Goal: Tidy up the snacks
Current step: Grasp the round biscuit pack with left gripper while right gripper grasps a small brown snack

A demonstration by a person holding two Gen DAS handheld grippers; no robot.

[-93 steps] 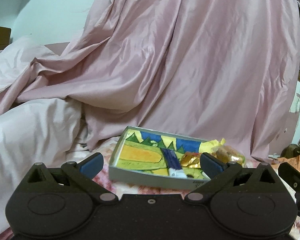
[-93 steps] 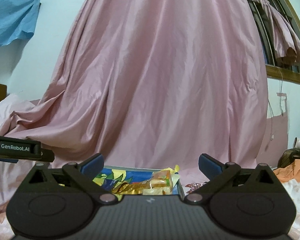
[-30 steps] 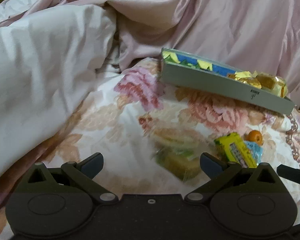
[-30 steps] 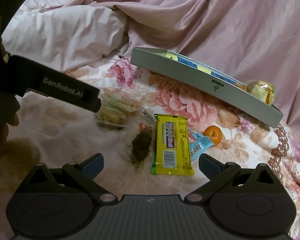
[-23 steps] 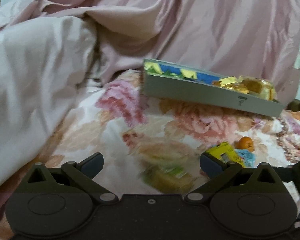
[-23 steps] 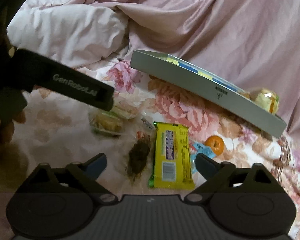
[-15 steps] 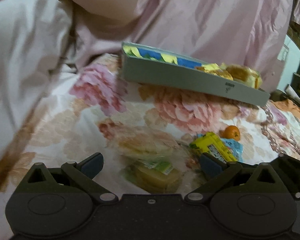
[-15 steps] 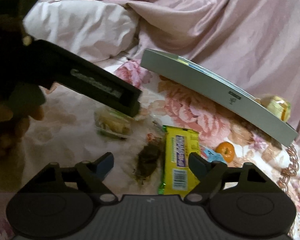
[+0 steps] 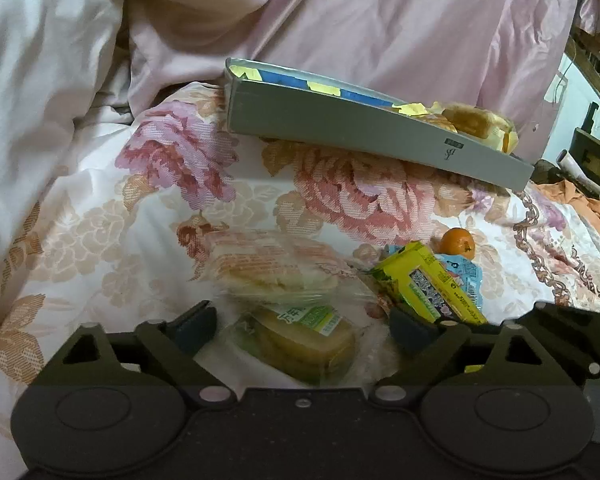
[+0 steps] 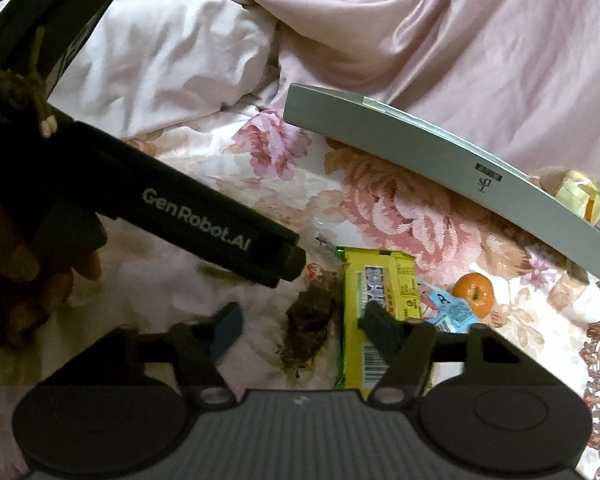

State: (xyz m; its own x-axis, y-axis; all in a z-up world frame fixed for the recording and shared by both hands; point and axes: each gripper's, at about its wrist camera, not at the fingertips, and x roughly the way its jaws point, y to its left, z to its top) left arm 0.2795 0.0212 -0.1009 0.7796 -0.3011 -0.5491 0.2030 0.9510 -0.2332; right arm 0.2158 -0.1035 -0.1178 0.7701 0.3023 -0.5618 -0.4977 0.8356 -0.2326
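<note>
Nearest of all, the left claw point(image 9: 302, 326) stands open low over the bed point(image 9: 100, 240), its two fingers straddling a clear-wrapped pastry with a green label point(image 9: 304, 340); the pack lies straight ahead between the fingers, seemingly not yet pinched. The right claw point(image 10: 304, 322) is open too, with a dark crumbly snack point(image 10: 310, 320) lying in its gap and the yellow bar point(image 10: 376, 304) at its right finger, the bar's long axis running away from the claw. Just beyond the left claw rests a second clear pack of flat cakes point(image 9: 276, 268), then a blue sachet point(image 10: 450, 310) and a small orange point(image 10: 474, 294) off to the right. Farthest back, the grey tray point(image 9: 340, 120) sits tilted against the pink sheet, some wrapped snacks already at its right end. The left claw looks best placed to close first.
</note>
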